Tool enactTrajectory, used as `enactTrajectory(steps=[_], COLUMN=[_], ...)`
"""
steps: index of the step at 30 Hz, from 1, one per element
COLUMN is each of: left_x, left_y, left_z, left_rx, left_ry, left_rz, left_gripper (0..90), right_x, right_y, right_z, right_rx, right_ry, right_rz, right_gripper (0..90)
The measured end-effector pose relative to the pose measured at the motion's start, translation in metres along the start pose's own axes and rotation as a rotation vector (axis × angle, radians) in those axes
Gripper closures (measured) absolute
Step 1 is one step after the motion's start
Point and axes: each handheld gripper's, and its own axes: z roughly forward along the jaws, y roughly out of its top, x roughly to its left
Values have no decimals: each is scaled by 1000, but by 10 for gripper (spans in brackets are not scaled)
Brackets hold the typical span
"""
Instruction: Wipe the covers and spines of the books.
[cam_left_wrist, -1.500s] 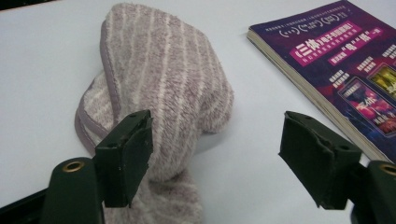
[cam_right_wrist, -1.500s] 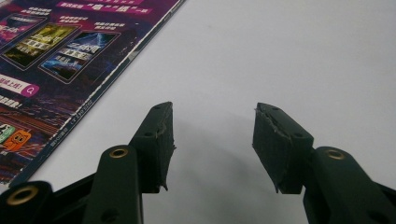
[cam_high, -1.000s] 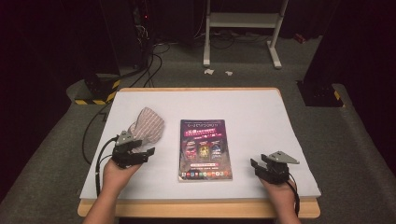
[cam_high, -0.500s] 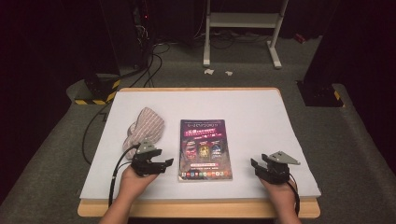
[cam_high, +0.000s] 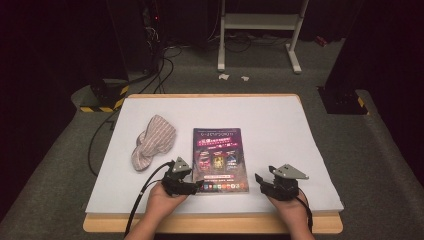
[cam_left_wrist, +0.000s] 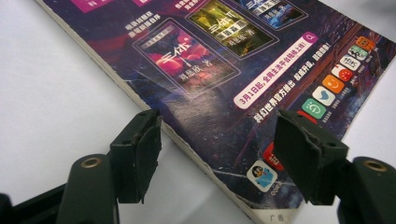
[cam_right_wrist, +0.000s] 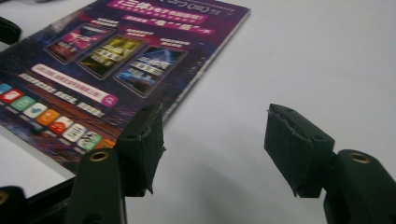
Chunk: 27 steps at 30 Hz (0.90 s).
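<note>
A purple magazine (cam_high: 220, 157) lies flat in the middle of the white table (cam_high: 280, 125). My left gripper (cam_high: 196, 184) sits at its near left corner, pointing right. In the left gripper view the open gripper (cam_left_wrist: 219, 140) straddles the magazine's (cam_left_wrist: 224, 60) edge without pressing on it. My right gripper (cam_high: 261, 181) rests just right of the magazine's near right corner, pointing left. In the right gripper view that gripper (cam_right_wrist: 215, 144) has just been opening, with bare table between the jaws and the magazine (cam_right_wrist: 116, 60) beside its left jaw.
A crumpled striped cloth (cam_high: 152, 140) lies left of the magazine. The table's wooden front edge (cam_high: 215, 222) runs close under both hands. Cables (cam_high: 100, 135) trail over the floor at the left, and a metal stand (cam_high: 260, 30) is behind the table.
My left gripper has moved right and nearer, from beside the cloth to the magazine's near left corner. The right gripper has edged slightly toward the magazine.
</note>
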Motion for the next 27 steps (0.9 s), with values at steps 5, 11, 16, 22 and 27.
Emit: enactTrajectory(steps=[5,11,16,22,27], left_x=[0,3,-1,-3,-4], left_y=[-1,-4,-6,-8,-9], left_z=[2,1,-1,-1,-2], left_rx=[4,13,15,10,6], left_ry=[2,-18,-42,-33,-31], left_rz=[2,-20,-8,-13,-23], left_gripper=[313,288,286,289,296], right_x=[19,37,44,44,46], right_y=[8,25,25,14,11], right_z=[13,40,49,42,42], right_rx=[22,111,149,164,178], right_ry=[26,47,48,72,97], right_rz=[1,3,28,56,53], right_gripper=[334,309,294,299,303])
